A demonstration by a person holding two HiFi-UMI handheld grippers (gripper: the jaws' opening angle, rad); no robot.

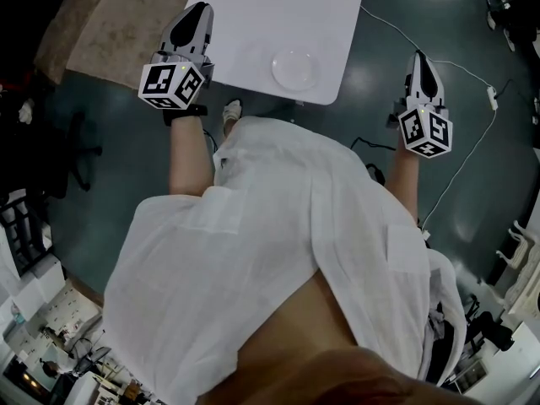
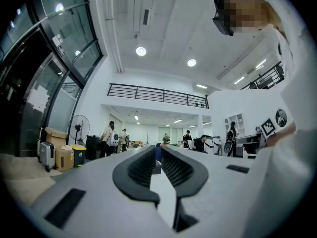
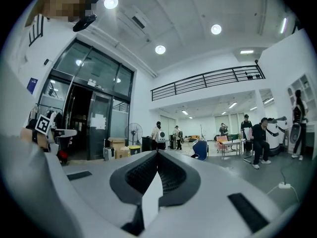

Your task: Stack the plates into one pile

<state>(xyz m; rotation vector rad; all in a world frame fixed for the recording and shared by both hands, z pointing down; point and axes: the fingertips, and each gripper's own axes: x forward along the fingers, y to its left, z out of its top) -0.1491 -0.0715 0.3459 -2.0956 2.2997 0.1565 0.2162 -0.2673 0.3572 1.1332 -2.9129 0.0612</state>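
A pale round plate (image 1: 294, 69) lies near the front edge of the white table (image 1: 253, 24); I cannot tell whether it is one plate or a pile. My left gripper (image 1: 200, 8) is held level over the table's left edge, to the left of the plate. Its jaws stand a narrow slit apart with nothing between them (image 2: 157, 152). My right gripper (image 1: 421, 57) hangs over the dark floor, right of the table and off it. Its tips meet on nothing (image 3: 158, 155). Both gripper views look out across the room; no plate shows in them.
A beige rug (image 1: 118, 24) lies left of the table. A white cable runs to a power strip (image 1: 492, 98) on the floor at the right. The person's white shirt fills the lower head view. People, a fan (image 2: 79, 128) and boxes stand far off.
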